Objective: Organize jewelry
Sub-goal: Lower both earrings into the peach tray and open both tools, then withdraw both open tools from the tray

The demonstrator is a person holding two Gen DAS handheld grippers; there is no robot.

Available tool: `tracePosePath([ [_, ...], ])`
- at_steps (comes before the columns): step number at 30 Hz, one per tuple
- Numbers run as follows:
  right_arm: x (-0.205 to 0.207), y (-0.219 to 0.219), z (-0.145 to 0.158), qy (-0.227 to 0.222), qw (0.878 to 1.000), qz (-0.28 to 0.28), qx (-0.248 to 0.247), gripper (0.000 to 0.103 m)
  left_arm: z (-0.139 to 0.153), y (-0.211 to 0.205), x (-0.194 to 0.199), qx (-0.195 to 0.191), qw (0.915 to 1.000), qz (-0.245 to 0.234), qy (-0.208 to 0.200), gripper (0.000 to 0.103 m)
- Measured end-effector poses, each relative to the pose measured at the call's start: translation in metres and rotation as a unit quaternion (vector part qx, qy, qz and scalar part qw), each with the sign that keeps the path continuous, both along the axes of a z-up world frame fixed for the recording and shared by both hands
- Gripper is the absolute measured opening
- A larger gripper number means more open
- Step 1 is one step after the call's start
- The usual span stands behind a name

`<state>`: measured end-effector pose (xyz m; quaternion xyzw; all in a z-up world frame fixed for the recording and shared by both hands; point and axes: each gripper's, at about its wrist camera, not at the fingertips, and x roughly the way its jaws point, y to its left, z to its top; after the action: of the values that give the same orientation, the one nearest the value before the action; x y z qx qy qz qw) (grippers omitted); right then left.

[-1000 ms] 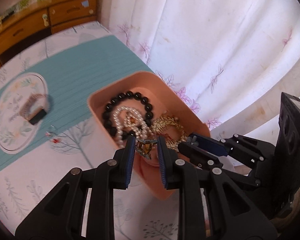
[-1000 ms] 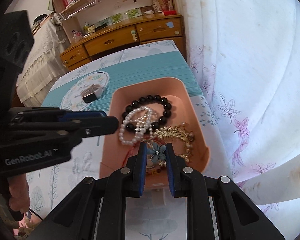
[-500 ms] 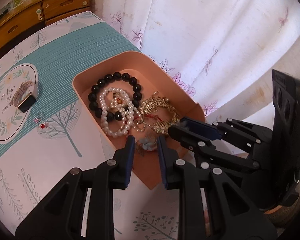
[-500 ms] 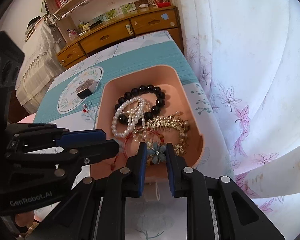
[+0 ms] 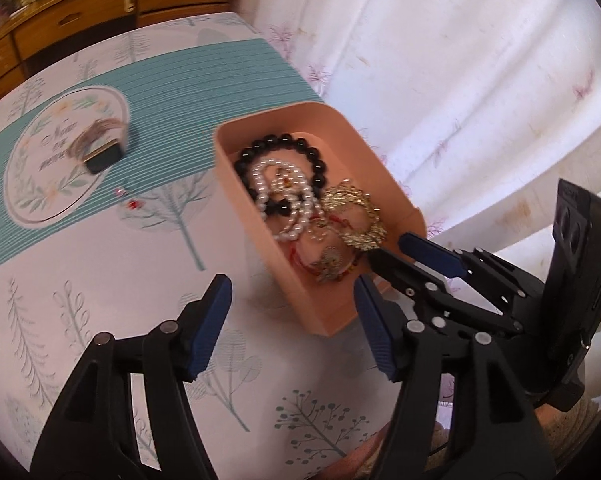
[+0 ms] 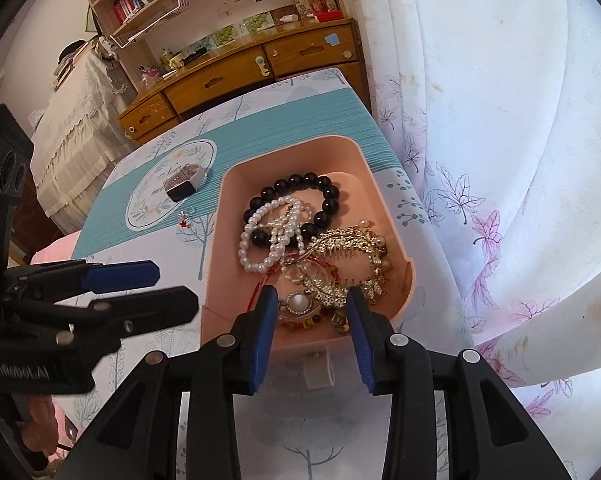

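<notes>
A pink tray (image 6: 384, 216) (image 5: 240, 200) holds a black bead bracelet (image 6: 332, 200) (image 5: 318, 160), a pearl strand (image 6: 256, 232) (image 5: 296, 184), a gold hair comb (image 6: 340, 248) (image 5: 356, 208) and a round white brooch (image 6: 300, 305). My right gripper (image 6: 312, 300) is open and empty over the tray's near end. My left gripper (image 5: 292, 304) is open and empty beside the tray's near left corner. A smartwatch (image 6: 184, 182) (image 5: 100, 148) and small red earrings (image 6: 184, 220) (image 5: 128, 200) lie on the table left of the tray.
The tablecloth (image 5: 80, 280) has teal stripes and tree prints, with a round floral mat (image 6: 156, 196) under the watch. A white flowered curtain (image 6: 500, 160) hangs right of the table. A wooden dresser (image 6: 260, 68) stands behind.
Both grippers have opened and let go of the pieces they held, which now lie in the tray. The left gripper has moved left, off the tray.
</notes>
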<state>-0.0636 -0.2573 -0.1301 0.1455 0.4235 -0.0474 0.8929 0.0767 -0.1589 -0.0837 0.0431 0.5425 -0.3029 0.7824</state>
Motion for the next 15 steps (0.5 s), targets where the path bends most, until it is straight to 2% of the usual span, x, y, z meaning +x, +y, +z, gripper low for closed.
tracePosePath([
  [10, -0.01, 0.009, 0.009, -0.008, 1.0, 0.003, 0.001, 0.037, 0.003, 0.039, -0.008, -0.003, 0.9984, 0.055, -0.014, 0.061],
  [15, -0.014, 0.016, 0.018, -0.016, 1.0, 0.008, -0.005, 0.037, 0.002, 0.058, -0.015, 0.007, 0.9976, 0.067, -0.017, 0.061],
])
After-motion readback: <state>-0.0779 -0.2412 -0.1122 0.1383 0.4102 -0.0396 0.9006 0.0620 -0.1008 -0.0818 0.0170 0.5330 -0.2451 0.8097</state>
